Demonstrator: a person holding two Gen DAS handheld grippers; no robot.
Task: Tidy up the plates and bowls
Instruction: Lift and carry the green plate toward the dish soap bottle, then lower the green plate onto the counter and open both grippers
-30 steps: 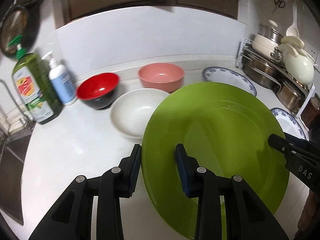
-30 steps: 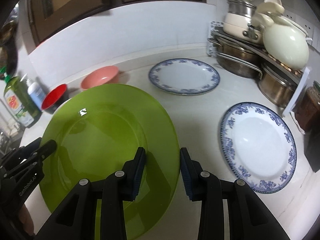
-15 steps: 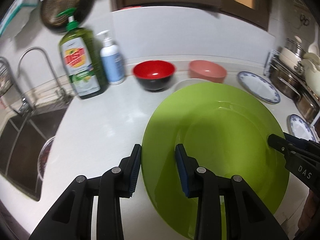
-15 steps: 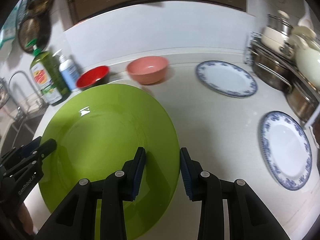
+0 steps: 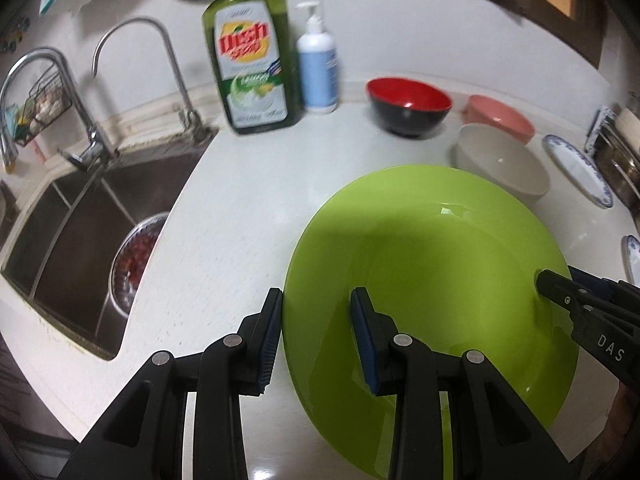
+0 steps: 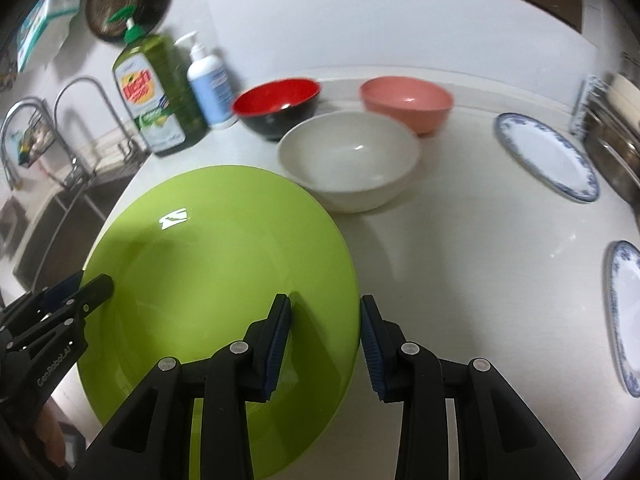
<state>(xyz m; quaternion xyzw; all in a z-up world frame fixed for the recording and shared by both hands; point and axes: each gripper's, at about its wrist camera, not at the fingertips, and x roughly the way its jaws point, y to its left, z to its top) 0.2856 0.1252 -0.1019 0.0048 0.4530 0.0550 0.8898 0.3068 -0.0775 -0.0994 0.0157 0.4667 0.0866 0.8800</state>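
A big green plate (image 5: 432, 280) hangs tilted above the white counter, gripped at two opposite rims. My left gripper (image 5: 318, 304) is shut on its left rim, one pad outside and one inside the dish. On the other rim my right gripper (image 6: 325, 306) is shut the same way. Behind the green plate (image 6: 216, 272) stand a white bowl (image 6: 348, 160), a red and black bowl (image 6: 276, 104) and a pink bowl (image 6: 406, 100). Two blue-rimmed plates (image 6: 548, 156) (image 6: 624, 312) lie flat on the right.
A steel sink (image 5: 80, 220) with a strainer of red food and two taps lies to the left. A green dish soap bottle (image 5: 250, 68) and a white pump bottle (image 5: 318, 68) stand at the back wall. Pots on a rack (image 6: 612, 144) fill the right edge.
Both grippers carried the green plate leftward along the counter. The sink has come into view on the left, and the blue-rimmed plates and pot rack have slid to the right edge.
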